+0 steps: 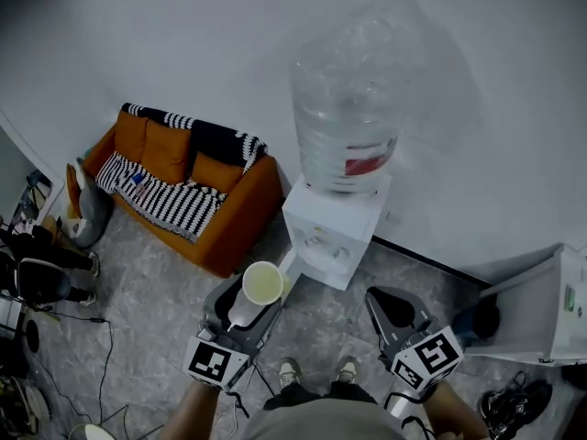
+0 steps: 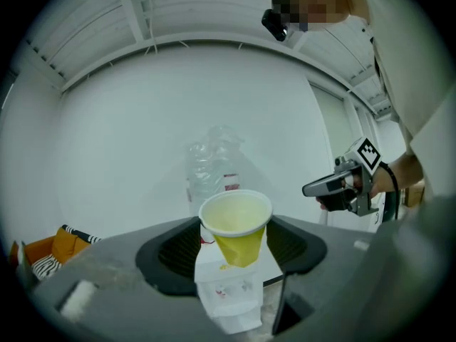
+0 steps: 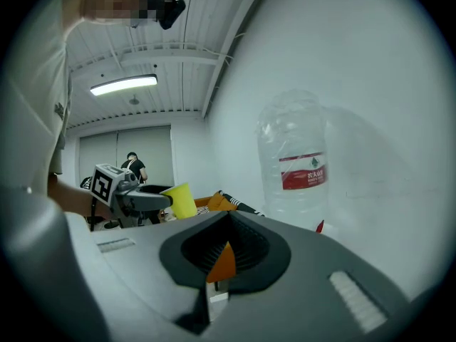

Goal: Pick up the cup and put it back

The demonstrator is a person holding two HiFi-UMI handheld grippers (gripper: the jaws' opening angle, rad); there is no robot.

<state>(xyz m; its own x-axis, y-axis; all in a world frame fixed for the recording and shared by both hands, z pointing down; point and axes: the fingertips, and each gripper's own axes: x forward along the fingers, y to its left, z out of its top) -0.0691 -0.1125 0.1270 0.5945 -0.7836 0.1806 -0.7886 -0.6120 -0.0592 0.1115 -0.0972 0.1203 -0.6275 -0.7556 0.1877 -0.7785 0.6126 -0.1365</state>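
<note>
A yellow paper cup [image 1: 263, 284] stands upright between the jaws of my left gripper [image 1: 254, 308], which is shut on it. The left gripper view shows the cup [image 2: 239, 223] with its open mouth up and its inside looking empty. The cup hangs in the air just in front of a white water dispenser [image 1: 332, 232] that carries a large clear bottle [image 1: 348, 108]. My right gripper [image 1: 393, 305] is held to the right of the cup, apart from it, shut and holding nothing. In the right gripper view, the jaws [image 3: 226, 223] meet at the tip, and the cup [image 3: 179, 199] shows at the left.
An orange sofa [image 1: 206, 214] with a striped blanket stands left of the dispenser, against the wall. A white cabinet [image 1: 541, 310] is at the right. Cables and chairs [image 1: 37, 282] lie at the far left. The person's shoes [image 1: 316, 371] are on the grey floor below the grippers.
</note>
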